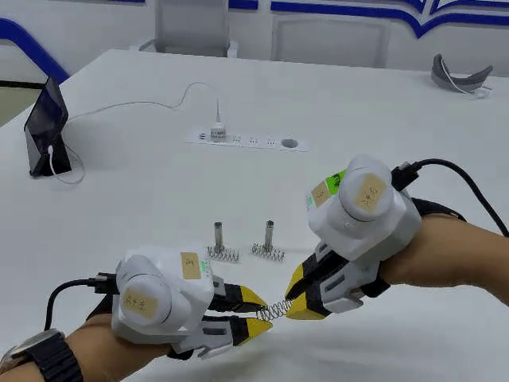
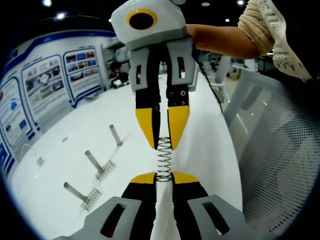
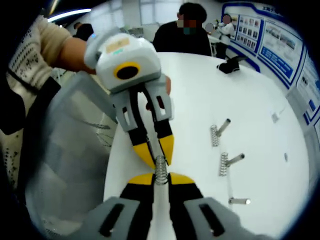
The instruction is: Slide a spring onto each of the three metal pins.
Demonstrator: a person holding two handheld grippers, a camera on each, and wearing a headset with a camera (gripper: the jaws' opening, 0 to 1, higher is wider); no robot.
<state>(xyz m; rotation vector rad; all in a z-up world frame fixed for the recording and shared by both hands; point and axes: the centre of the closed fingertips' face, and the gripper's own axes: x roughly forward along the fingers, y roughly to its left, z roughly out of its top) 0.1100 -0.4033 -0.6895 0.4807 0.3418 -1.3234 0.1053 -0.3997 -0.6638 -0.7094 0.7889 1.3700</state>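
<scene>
A small steel spring (image 1: 276, 309) hangs in the air between my two grippers, just above the table's near edge. My left gripper (image 1: 261, 313) is shut on one end of it, my right gripper (image 1: 296, 298) on the other. In the left gripper view my own jaws (image 2: 164, 178) pinch the spring (image 2: 164, 160) from below and the right gripper (image 2: 163, 139) meets it from above. Two upright pins (image 1: 219, 235) (image 1: 269, 232) each carry a spring (image 1: 223, 255) (image 1: 269, 253) at the base. A third pin (image 2: 116, 135) stands bare.
A white power strip (image 1: 238, 139) with a plugged cable lies mid-table. A dark tablet on a stand (image 1: 46, 127) is at the left edge, and a grey curved object (image 1: 461, 76) is at the far right. People (image 3: 186, 32) sit beyond the table's far end.
</scene>
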